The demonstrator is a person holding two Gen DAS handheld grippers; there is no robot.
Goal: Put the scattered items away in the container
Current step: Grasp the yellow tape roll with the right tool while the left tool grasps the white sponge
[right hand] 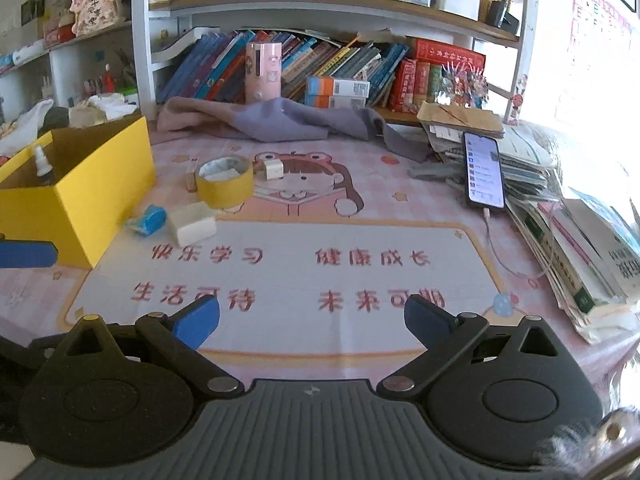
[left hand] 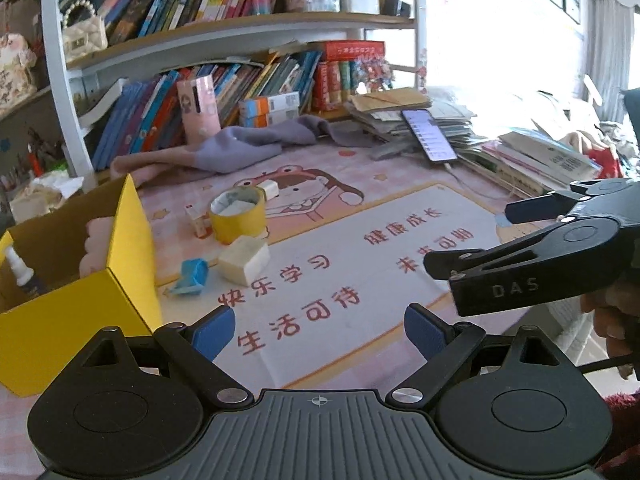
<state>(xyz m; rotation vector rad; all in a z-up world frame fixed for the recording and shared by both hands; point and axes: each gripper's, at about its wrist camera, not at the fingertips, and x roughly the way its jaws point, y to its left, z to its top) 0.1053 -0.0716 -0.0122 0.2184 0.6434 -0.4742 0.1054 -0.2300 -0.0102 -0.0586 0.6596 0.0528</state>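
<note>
A yellow cardboard box (left hand: 80, 308) (right hand: 76, 196) stands at the left of the pink desk mat, holding a small spray bottle (left hand: 20, 272) and a pink item (left hand: 96, 240). Beside it lie a blue object (left hand: 192, 276) (right hand: 150, 220), a cream block (left hand: 244, 260) (right hand: 192, 224), a yellow tape roll (left hand: 238, 216) (right hand: 226, 184), a small stick-like item (left hand: 196, 220) and a white charger plug (left hand: 270, 190) (right hand: 273, 170). My left gripper (left hand: 318, 330) hovers open over the mat, right of the box. My right gripper (right hand: 312, 318) is open and empty, also seen in the left wrist view (left hand: 464, 236).
A purple and pink cloth (right hand: 280, 120) lies at the back of the mat. A phone (right hand: 484, 172) on a cable leans on stacked books and papers (right hand: 560, 216) at the right. Bookshelves (right hand: 320, 64) line the back, with a pink holder (right hand: 262, 72).
</note>
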